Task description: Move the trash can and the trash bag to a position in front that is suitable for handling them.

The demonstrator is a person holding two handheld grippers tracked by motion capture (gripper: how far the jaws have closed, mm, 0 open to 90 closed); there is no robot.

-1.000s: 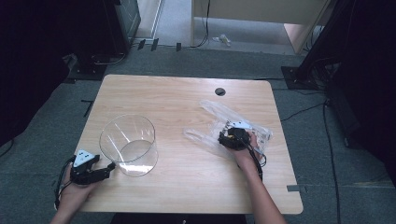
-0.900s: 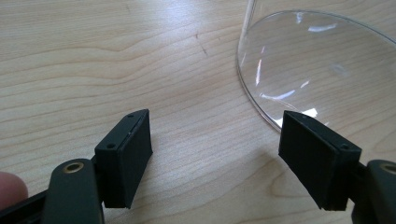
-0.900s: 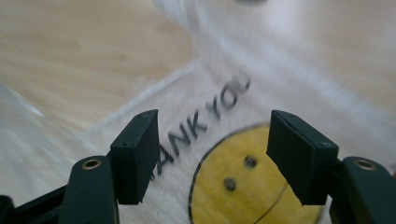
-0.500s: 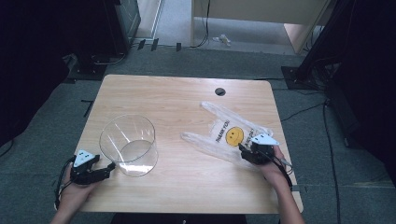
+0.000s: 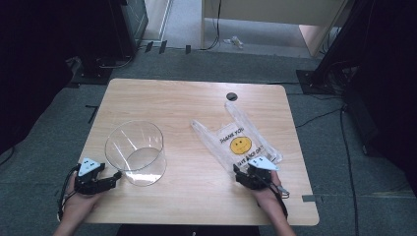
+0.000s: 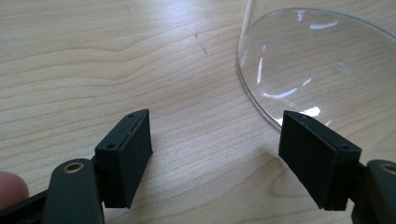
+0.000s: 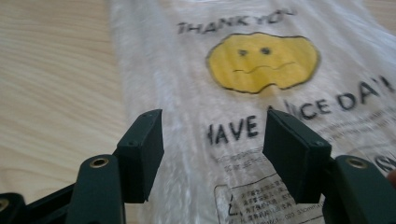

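The left claw [image 5: 117,175] rests open and empty on the table [image 5: 187,98], just beside the clear round container [image 5: 135,152]. Rightward, the thin plastic bag [image 5: 239,142] lies flat; the right claw [image 7: 212,144] hovers over its near end, jaws apart, gripping nothing. Closing on such slick film risks pinching one layer only, or sliding the bag.

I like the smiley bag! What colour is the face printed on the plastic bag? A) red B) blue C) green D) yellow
D: the plastic bag lying flat on the table has a round yellow face between "THANK YOU" and "HAVE A NICE DAY".
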